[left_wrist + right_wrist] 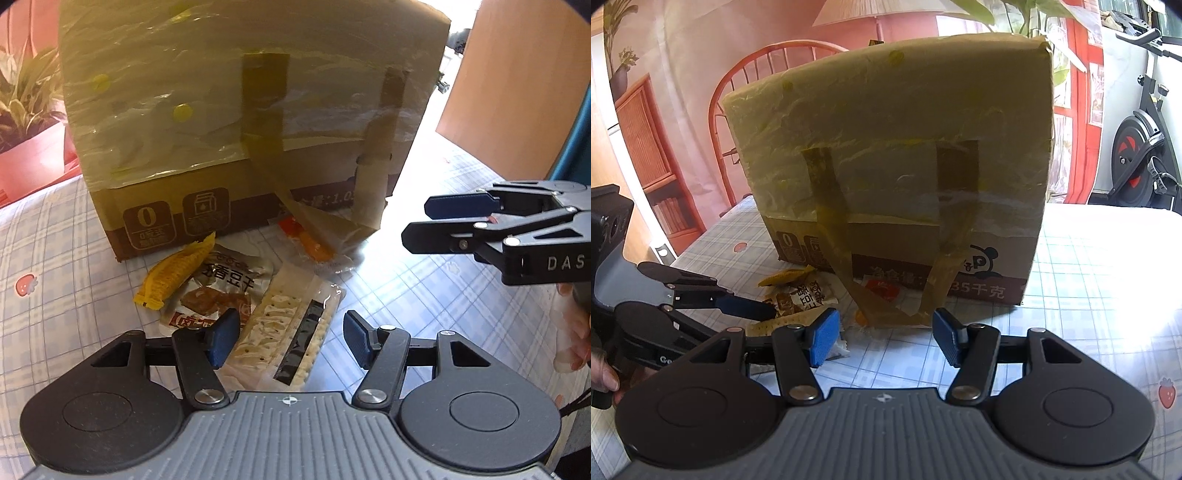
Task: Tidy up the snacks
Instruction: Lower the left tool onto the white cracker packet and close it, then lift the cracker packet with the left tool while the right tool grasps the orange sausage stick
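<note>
Left tongs (290, 341) are hanging about half open over the snack pile, jaws either side of the cracker packet (284, 332), pads not pressing on it. Yellow corn-shaped snack (175, 275) is lying leftmost in the pile, overlapping the dried tofu packet (221, 288); the cracker packet is lying just right of that, and an orange packet (310, 240) is sitting against the base of the taped cardboard box (240, 122). The box is standing upright on the checked table (55, 258), its two tape strips trailing down onto the cloth. Right tongs (882, 341) are hovering partly open, holding nothing, above bare cloth in front of the box's right half. All snacks are lying on the table in front of the box's left half.
</note>
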Tool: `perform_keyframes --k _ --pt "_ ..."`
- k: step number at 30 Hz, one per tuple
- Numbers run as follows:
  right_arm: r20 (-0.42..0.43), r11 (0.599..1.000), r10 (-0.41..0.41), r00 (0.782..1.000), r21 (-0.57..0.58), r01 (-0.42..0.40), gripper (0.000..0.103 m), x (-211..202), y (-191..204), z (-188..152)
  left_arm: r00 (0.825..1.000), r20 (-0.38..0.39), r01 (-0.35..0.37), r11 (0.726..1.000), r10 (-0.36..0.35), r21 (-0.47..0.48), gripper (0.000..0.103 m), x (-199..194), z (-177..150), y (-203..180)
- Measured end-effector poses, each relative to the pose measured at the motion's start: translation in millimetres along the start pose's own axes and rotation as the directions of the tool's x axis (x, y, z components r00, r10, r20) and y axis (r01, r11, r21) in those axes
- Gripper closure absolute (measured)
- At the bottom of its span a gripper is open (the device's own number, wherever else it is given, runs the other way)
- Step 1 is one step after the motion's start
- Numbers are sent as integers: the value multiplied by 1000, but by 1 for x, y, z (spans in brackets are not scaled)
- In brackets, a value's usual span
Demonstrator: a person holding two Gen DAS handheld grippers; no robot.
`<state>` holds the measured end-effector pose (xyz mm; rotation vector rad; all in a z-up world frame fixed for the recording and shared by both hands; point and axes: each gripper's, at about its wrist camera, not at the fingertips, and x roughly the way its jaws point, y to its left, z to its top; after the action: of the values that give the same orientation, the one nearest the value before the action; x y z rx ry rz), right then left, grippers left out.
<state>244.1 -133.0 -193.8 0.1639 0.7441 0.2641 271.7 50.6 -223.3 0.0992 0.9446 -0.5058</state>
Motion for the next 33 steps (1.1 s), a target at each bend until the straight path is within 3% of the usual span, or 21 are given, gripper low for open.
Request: perform_keyframes --k 8,9,11,16,21,27,33 --pt "-12 1000 17 1000 1 -17 44 1 3 -3 999 -18 -45 998 46 38 40 10 -1 -11" --pt "-15 1000 22 1000 -2 -22 44 2 3 -3 998 -26 -47 998 48 48 48 12 -2 -12" --pt "-23 999 39 999 -5 -40 44 4 6 -3 997 -18 -77 994 78 74 47 11 -6 -16" --pt "-47 992 117 992 -43 -119 57 16 19 2 997 -7 -82 996 81 -21 48 -3 -21 -6" --pt "-88 987 146 985 -60 -152 57 47 33 10 993 11 -120 988 121 -100 47 -21 -37 7" --pt "-107 996 55 993 -61 -62 57 75 34 16 986 29 -154 968 163 -198 47 -40 -54 26" --pt "-103 1000 -17 995 -27 14 57 79 17 19 985 60 -136 947 160 -292 47 -43 -60 40"
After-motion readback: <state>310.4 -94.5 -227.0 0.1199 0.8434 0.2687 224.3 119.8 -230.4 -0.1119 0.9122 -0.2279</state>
